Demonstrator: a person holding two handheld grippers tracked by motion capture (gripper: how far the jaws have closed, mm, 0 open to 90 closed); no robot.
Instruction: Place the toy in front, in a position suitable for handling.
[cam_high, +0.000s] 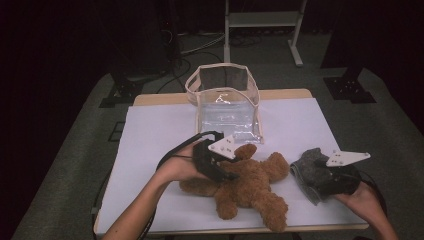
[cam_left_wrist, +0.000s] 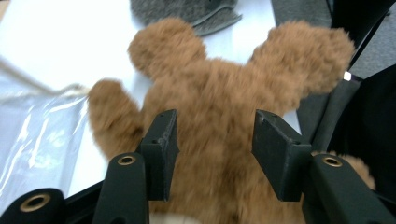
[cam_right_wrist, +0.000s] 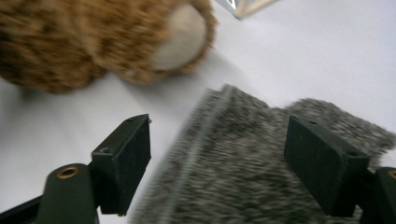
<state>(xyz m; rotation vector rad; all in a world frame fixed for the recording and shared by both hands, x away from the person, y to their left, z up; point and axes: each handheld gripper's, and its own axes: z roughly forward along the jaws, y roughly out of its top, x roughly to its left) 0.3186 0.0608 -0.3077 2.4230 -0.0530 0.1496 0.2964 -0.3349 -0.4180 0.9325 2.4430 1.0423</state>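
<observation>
one white sheet covers most of the tabletop (cam_high: 150, 130), whose pale wooden edge shows at the far side, and the tabletop stands on grey carpet in a dark room with a light metal frame (cam_high: 262, 22) and black cables behind it. counted on the sheet: one brown teddy bear (cam_high: 245, 187), one grey furry cloth (cam_high: 307, 172) and one clear plastic bag (cam_high: 227, 107) with cream trim, standing open at the far middle. the bear lies sprawled near the front edge, just in front of the bag, with the cloth close beside it at the right. two claws are in use, one in each hand. the left claw (cam_left_wrist: 212, 140) hangs over the bear's body with its jaws apart, brown fur between them and the pads not pressing on it. the right claw (cam_right_wrist: 219, 163) sits over the grey cloth, jaws wide apart, the cloth lying between them unclamped.
</observation>
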